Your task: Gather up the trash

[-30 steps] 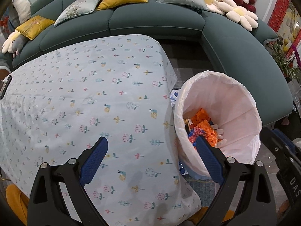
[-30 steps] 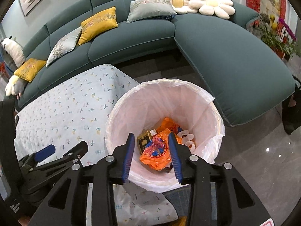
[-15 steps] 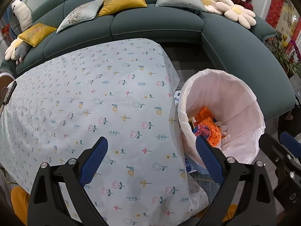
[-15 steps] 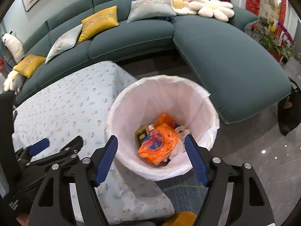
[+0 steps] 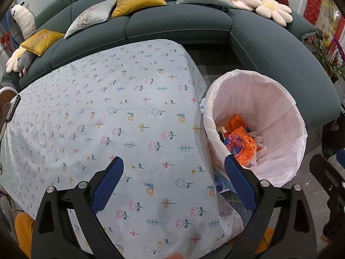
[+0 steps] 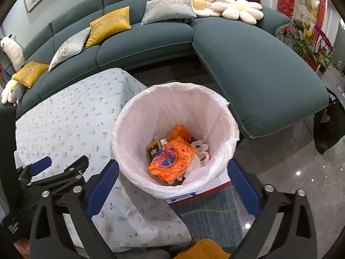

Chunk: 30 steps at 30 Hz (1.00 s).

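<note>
Both tongs gape empty — right tongs [image 6: 172, 185], just opened, above the bin [image 6: 234, 129]; left tongs [image 5: 173, 183] over the tablecloth [image 5: 86, 118].

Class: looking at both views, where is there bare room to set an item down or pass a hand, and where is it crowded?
The tablecloth is bare from the sofa side to the bin, apart from a dark object at its far left edge. Grey floor right of the bin is free too. Crowded spots: the bin's bottom, full of orange wrappers, and the narrow gap between table and bin.
</note>
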Motion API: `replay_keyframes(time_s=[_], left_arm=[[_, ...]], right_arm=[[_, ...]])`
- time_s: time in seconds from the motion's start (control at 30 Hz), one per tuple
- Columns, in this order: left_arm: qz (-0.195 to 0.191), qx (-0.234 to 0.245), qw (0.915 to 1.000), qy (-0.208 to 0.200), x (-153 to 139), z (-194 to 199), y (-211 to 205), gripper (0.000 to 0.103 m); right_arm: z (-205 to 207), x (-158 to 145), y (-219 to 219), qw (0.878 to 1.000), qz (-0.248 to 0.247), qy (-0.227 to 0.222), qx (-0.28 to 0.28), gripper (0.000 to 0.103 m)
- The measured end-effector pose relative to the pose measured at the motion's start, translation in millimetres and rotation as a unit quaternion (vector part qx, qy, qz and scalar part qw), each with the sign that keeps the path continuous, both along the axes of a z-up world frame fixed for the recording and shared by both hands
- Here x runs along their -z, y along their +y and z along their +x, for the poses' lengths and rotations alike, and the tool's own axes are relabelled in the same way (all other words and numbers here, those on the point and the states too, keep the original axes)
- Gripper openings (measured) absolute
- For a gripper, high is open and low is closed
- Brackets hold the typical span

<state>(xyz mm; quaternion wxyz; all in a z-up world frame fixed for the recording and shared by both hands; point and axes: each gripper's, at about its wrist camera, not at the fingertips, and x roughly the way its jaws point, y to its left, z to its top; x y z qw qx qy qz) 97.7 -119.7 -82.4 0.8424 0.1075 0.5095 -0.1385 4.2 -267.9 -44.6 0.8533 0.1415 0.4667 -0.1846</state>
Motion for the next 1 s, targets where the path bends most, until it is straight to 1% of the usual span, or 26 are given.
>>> replay_keyframes(time_s=[0.1,0.73,1.0], left_arm=[[0.002,0.001,1.0000,-0.001,1,-1,-1,0.090],[0.011,0.017,0.9998,-0.008,2,-9,-10,0.091],[0.016,0.013,0.9997,-0.016,2,-10,-10,0.091]], right_arm=[[-1,0,0,1.000,-0.017,0.002,-0.002,0.096],[-3,6,-3,1.000,-0.018,0.011,-0.002,0.096],[-2,9,1,1.000,-0.020,0.017,-0.010,0.096]])
